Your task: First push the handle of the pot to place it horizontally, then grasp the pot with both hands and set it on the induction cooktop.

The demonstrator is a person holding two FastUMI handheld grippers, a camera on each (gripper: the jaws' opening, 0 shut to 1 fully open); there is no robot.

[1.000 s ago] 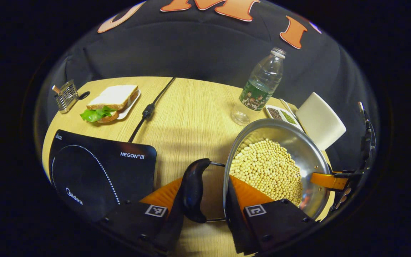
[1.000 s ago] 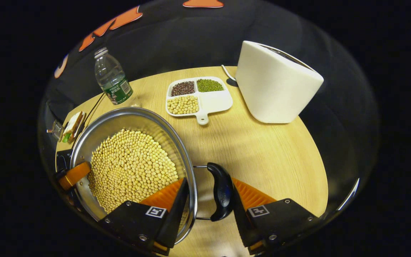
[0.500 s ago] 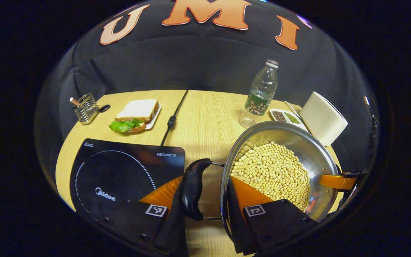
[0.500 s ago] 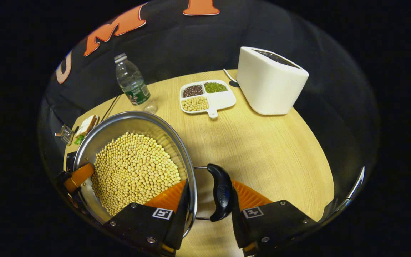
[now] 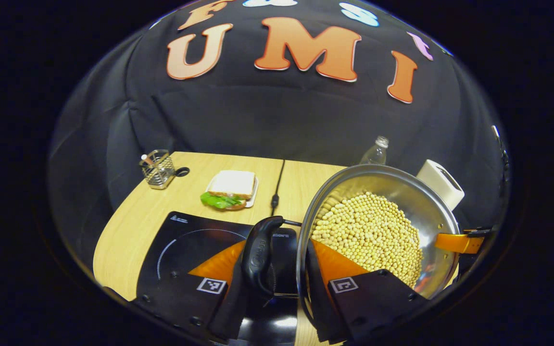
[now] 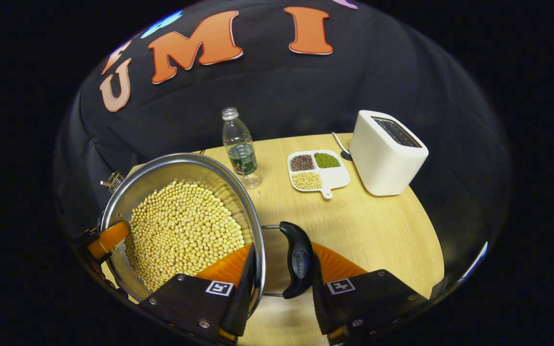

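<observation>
Both grippers (image 5: pixel 277 276) (image 6: pixel 282 276) are clamped on the handles of the pot (image 5: pixel 378 192), lifted near the cooktop (image 5: pixel 181 240); tilting could spill beans (image 6: pixel 181 230).

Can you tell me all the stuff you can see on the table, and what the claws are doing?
pot: one, silver, held up between both claws
soybeans: many, pale yellow, in the pot
induction cooktop: one, black, under the pot's left handle
sandwich: one, white bread with green lettuce, on a plate behind the cooktop
wire holder: one, silver, far left corner
water bottle: one, clear with green label, standing
divided dish: one, white, three kinds of beans
toaster: one, white, far right
left claw: clamps pot rim and handle
right claw: clamps opposite rim and handle
</observation>
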